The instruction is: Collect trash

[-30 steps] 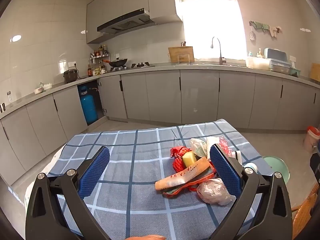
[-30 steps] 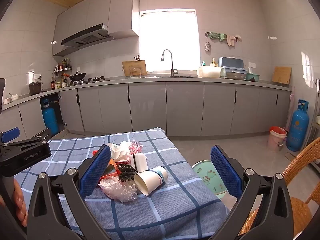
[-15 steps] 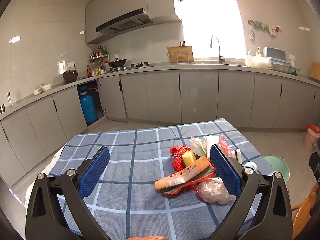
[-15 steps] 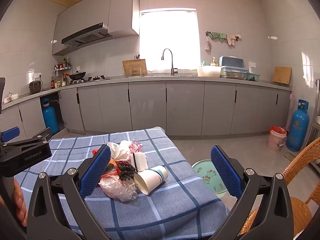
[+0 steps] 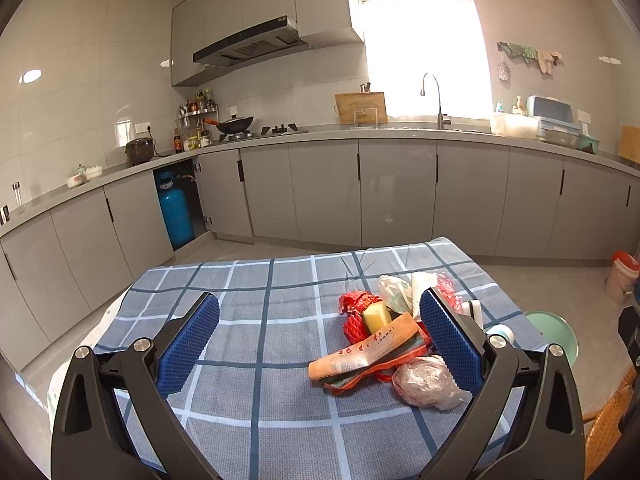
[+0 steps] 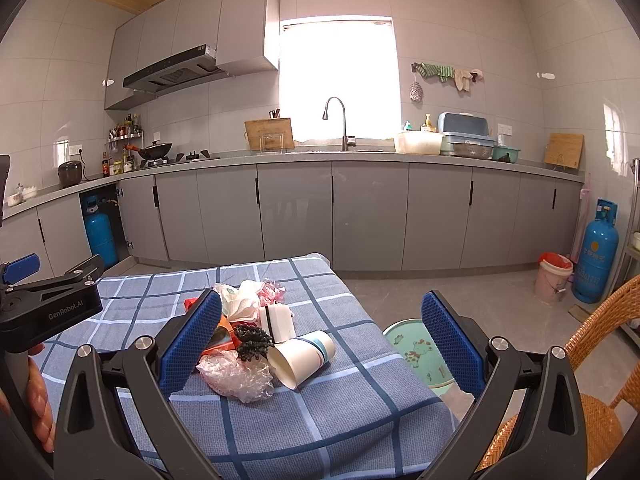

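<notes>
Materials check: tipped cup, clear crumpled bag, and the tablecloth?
Cup: likely paper, matte white with a teal band and a thin rolled rim. Crumpled bag: thin plastic film, translucent, glossy creases. Tablecloth: woven fabric, matte blue check with a visible weave, draping over the table edge.

Right tool (image 6: 320, 340): jaws wide apart, nothing held
Trash pile (image 6: 256, 332): on tabletop (image 6: 320, 420), 10 o'clock
Paper cup (image 6: 300, 356): lying sideways, touching plastic bag (image 6: 236, 376)
Green basin (image 6: 416, 352): floor, 2 o'clock
</notes>
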